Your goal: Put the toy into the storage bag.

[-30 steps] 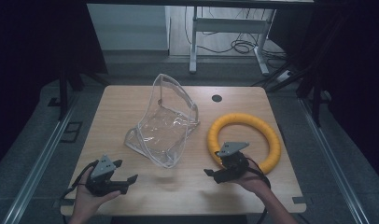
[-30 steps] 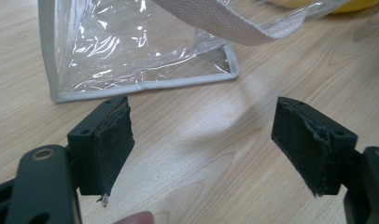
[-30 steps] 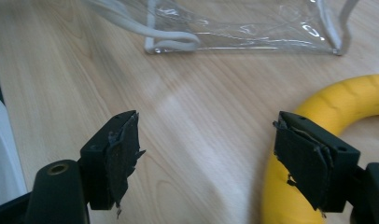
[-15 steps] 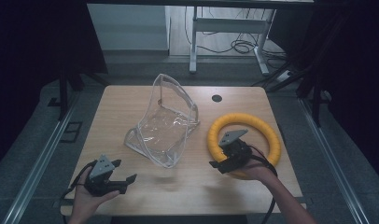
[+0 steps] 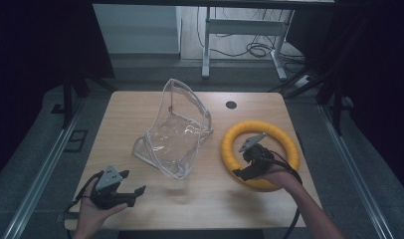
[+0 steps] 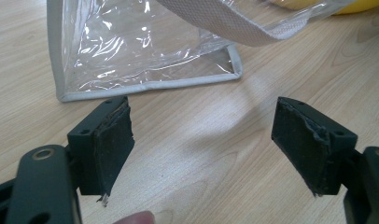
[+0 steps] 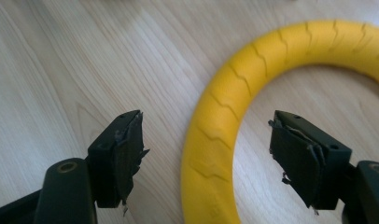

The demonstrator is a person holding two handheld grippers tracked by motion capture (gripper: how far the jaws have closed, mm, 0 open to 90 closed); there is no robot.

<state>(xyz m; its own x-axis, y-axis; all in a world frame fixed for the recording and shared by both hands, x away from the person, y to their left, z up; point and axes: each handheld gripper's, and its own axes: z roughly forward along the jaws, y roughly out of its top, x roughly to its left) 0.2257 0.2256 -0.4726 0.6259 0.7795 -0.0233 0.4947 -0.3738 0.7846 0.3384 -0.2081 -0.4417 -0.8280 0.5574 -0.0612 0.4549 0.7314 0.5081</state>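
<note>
A yellow foam ring (image 5: 269,127) lies flat on the right half of the wooden table (image 5: 130,109). My right gripper (image 5: 242,164) hovers over the ring's near-left arc. In the right gripper view the ring (image 7: 220,116) runs between the two jaws, clear of both pads, so my right gripper (image 7: 206,154) is open; its jaws have just been closing. A clear plastic bag (image 5: 177,134) with grey trim sits mid-table, its flap raised. My left gripper (image 5: 131,183) rests at the near left, open and empty, with the bag (image 6: 145,51) just beyond its jaws (image 6: 201,140).
A round black cable hole (image 5: 231,104) sits in the table's far edge. Beyond the table stand a white desk frame (image 5: 207,45) and loose cables (image 5: 254,50) on the floor. Metal rails (image 5: 41,174) run along both sides.
My right gripper has moved away from the near edge and to the right, coming over the ring's near-left arc. The left gripper, the bag and the ring have stayed put.
</note>
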